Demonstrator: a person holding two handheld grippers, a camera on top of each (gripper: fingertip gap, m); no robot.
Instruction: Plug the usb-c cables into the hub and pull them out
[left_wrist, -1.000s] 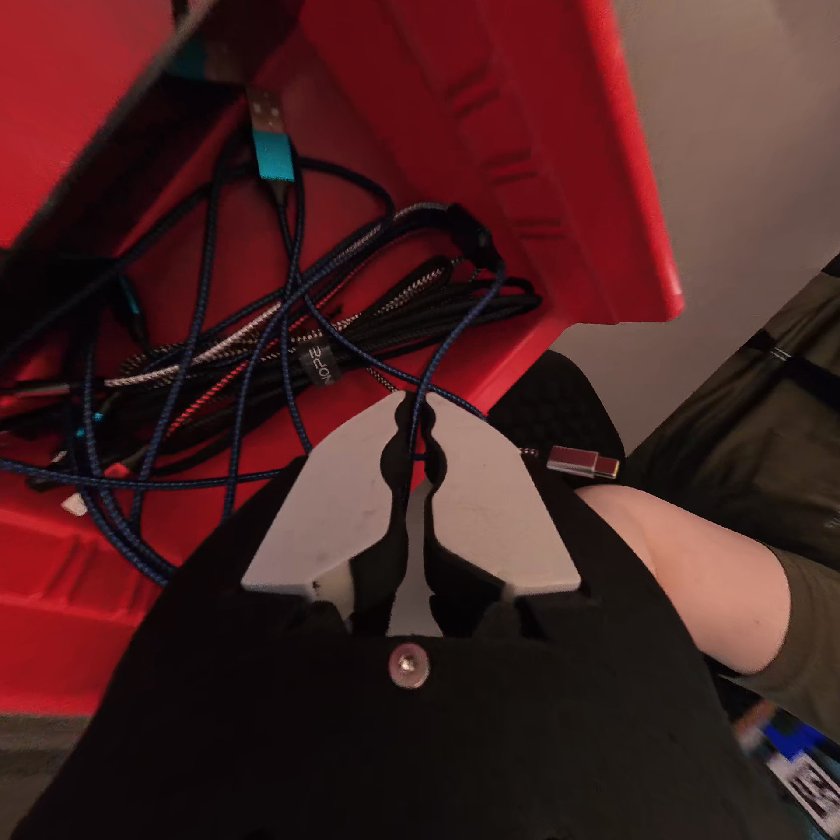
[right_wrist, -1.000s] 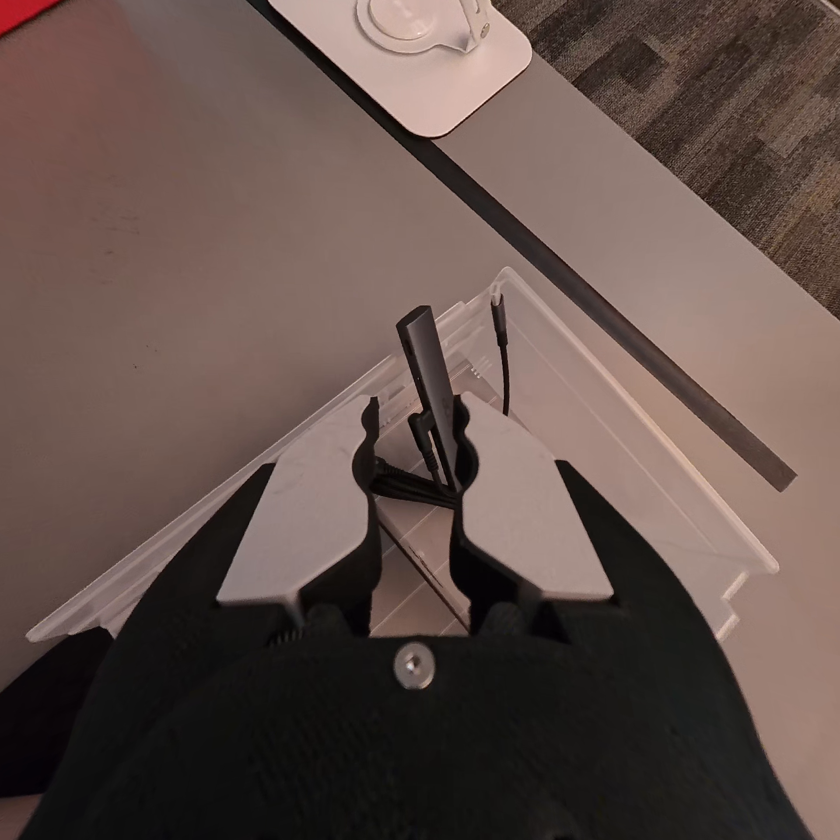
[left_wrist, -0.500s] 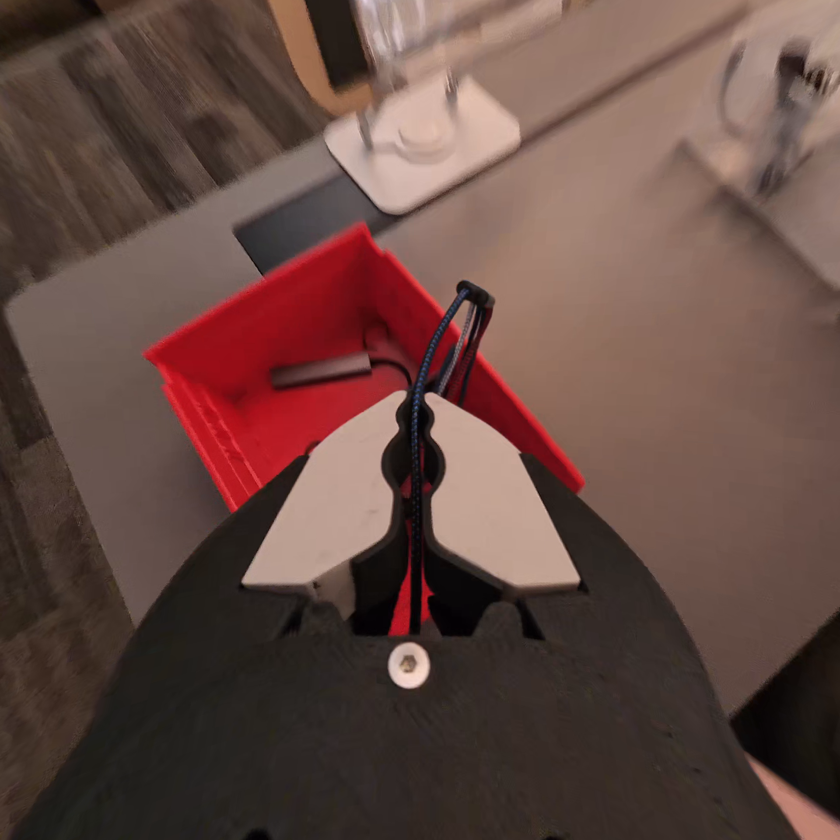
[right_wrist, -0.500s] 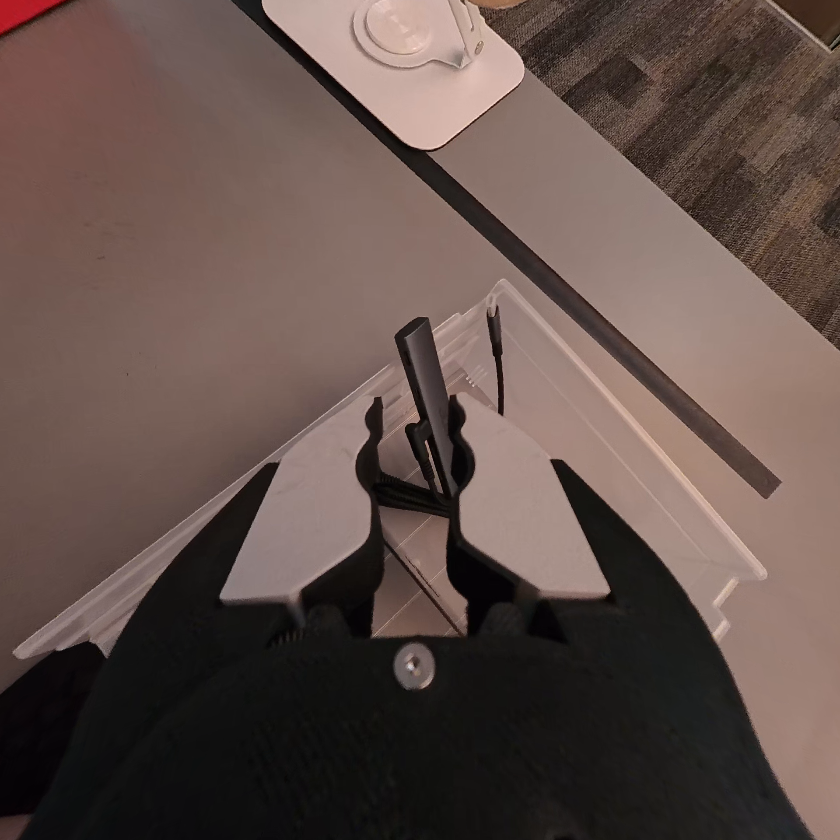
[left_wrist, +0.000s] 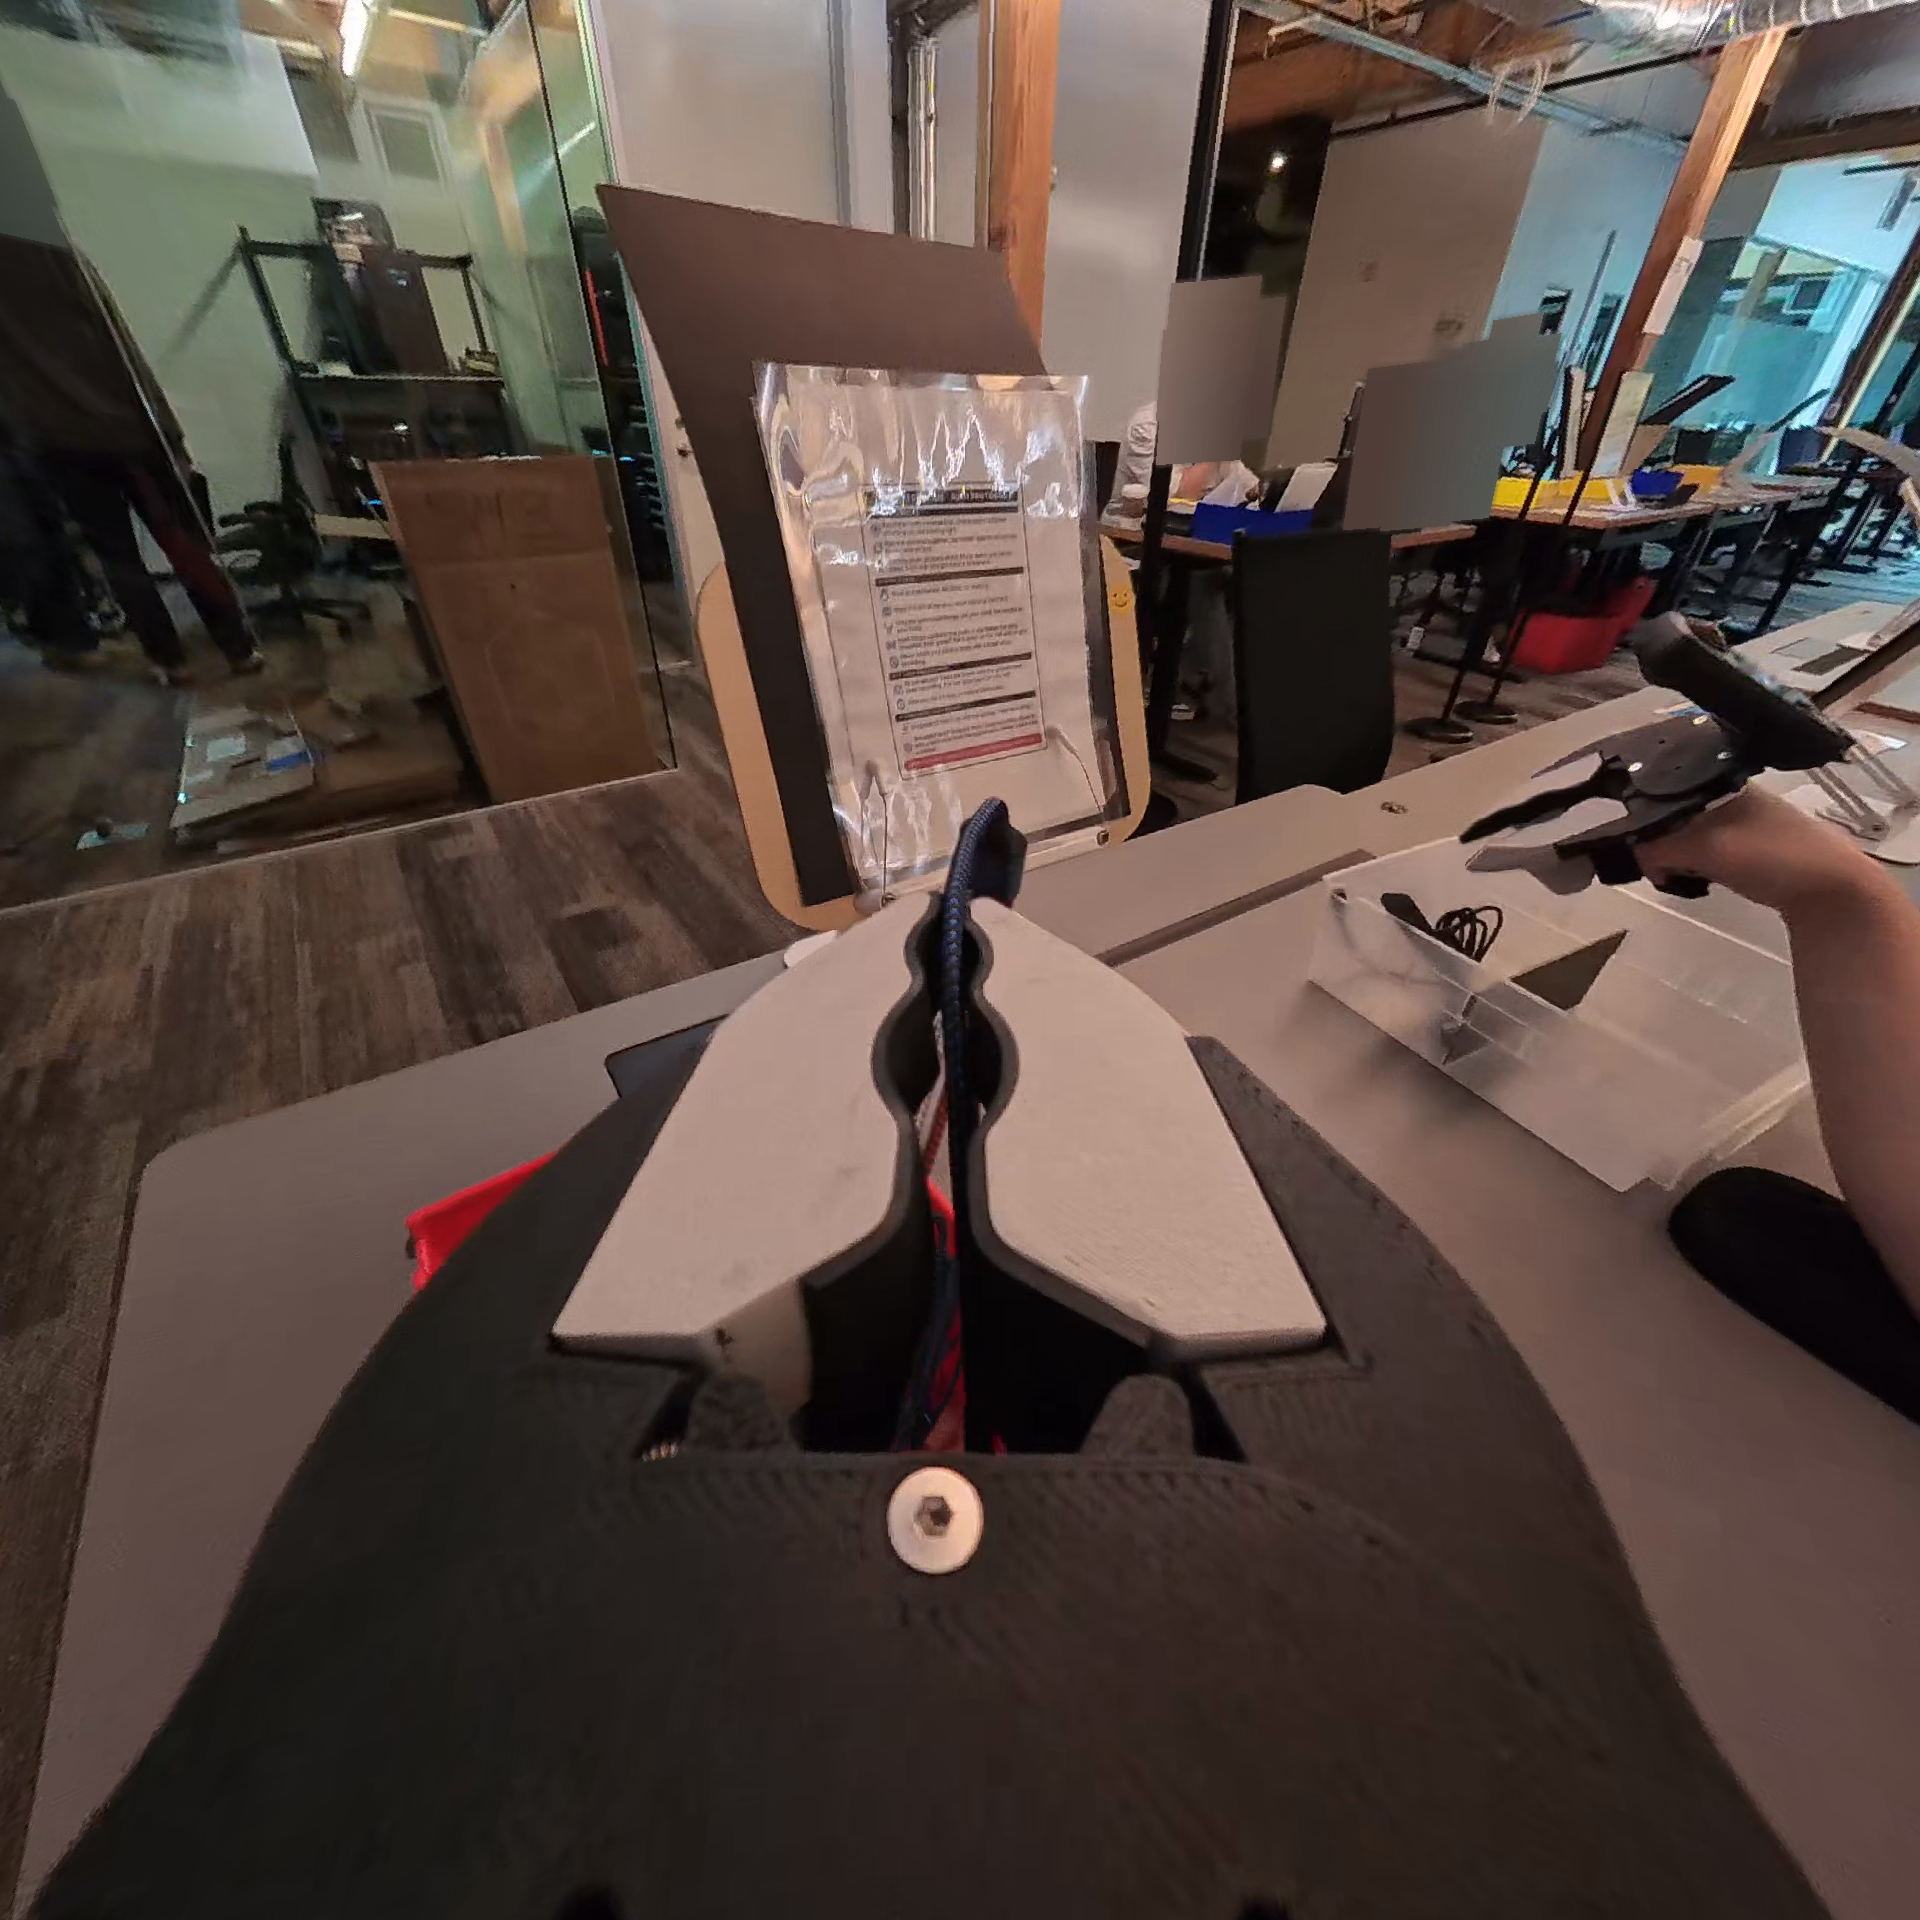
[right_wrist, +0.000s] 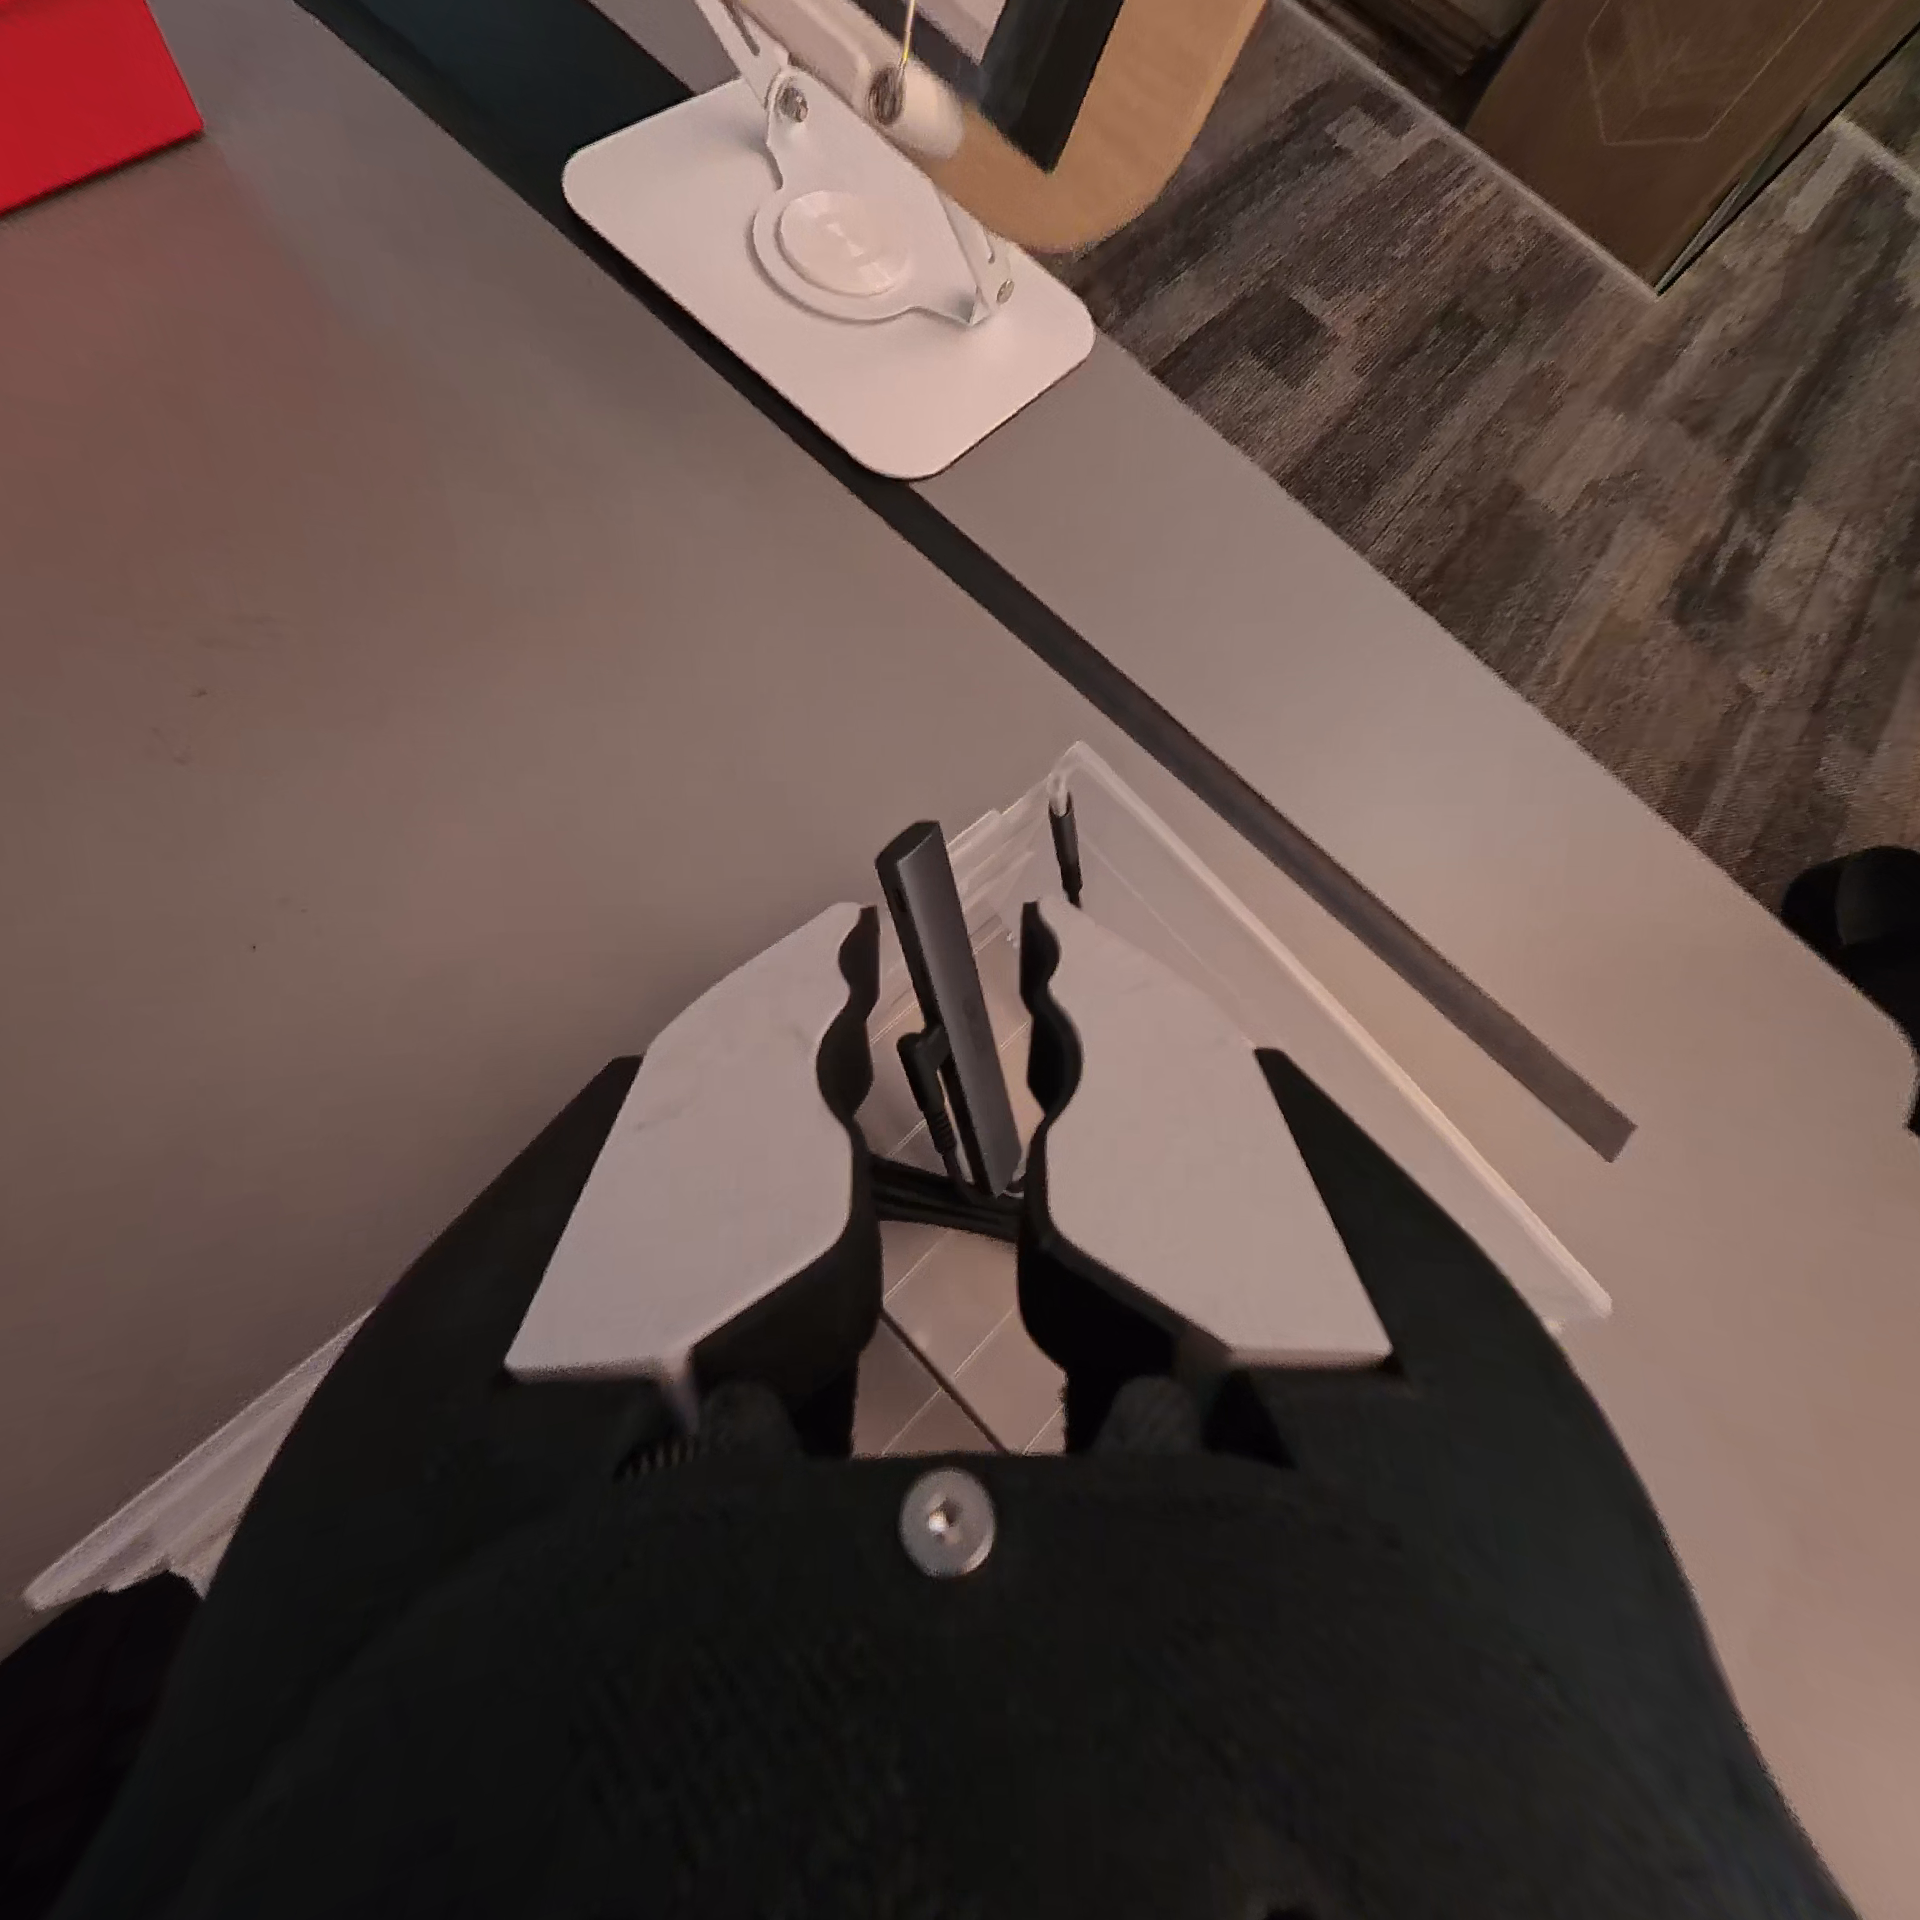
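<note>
Left wrist view: my left gripper (left_wrist: 951, 935) had its jaws closed on a blue braided cable (left_wrist: 956, 1029), which ran up between them and bent over just past the tips, where a black strap (left_wrist: 1003, 847) bound it. Directly below the jaws a corner of the red bin (left_wrist: 468, 1221) showed on the grey tabletop (left_wrist: 260, 1351). Beyond the jaws stood a sign stand (left_wrist: 935, 623) with a plastic-sleeved sheet. To the right of the stand sat the clear tray (left_wrist: 1558, 1049), holding the hub (left_wrist: 1405, 912) and a coiled black cord (left_wrist: 1467, 928). My right gripper (left_wrist: 1507, 842) hung just above the tray, jaws apart.

Right wrist view: my right gripper (right_wrist: 945, 914) was held above the clear tray (right_wrist: 1299, 987), jaws open wide and gripping nothing. The dark grey hub (right_wrist: 951, 997) stood tilted in the tray, seen in the gap between the jaws, with a black plug (right_wrist: 925, 1081) seated in its side. A loose black cable end (right_wrist: 1065, 842) lay in the tray beyond the right jaw. Beyond the tray the white base (right_wrist: 831, 301) of the stand rested on the tabletop (right_wrist: 416, 675).
</note>
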